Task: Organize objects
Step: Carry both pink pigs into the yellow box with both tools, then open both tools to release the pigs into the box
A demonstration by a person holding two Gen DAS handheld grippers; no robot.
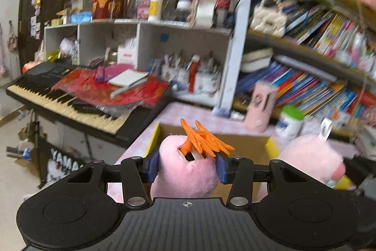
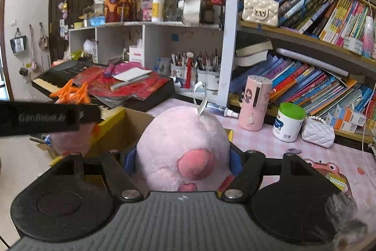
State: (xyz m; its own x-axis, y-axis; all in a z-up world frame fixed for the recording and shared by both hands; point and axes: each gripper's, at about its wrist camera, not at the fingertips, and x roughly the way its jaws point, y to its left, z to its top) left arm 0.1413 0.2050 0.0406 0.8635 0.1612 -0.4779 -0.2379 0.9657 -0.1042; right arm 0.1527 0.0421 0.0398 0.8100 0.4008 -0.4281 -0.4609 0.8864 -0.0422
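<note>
The left gripper (image 1: pixel 186 167) pinches a pink plush piece (image 1: pixel 185 171) between its blue pads (image 1: pixel 154 167), the pile bulging around them; orange plastic feet (image 1: pixel 203 139) stick up from its top. The right gripper (image 2: pixel 183 162) clamps a larger, rounder pink plush body (image 2: pixel 185 147) with a darker pink patch facing the camera and a clear loop tag (image 2: pixel 201 98) at its crown. Whether the two plush parts belong to one toy cannot be told. Both are held above an open cardboard box (image 1: pixel 244 145) with yellow flap edges, which stands at the near left corner of the pink-checked desk (image 2: pixel 258 138), beside a keyboard (image 1: pixel 58 98). Judged from their look, the plush parts are light, soft and compressible, not fragile and unlikely to slip; a grip across the widest padded section seems sound, while the orange feet look stiff and thin and are best left ungripped. Count: two grippers, two plush masses, one box. Toward the desk's back edge stand one pink cylindrical dispenser (image 2: pixel 255 101), one white jar with green lid (image 2: pixel 289 121) and one white quilted purse (image 2: pixel 317 131), well apart from the box. Shelves of books (image 2: pixel 305 86) rise behind.
</note>
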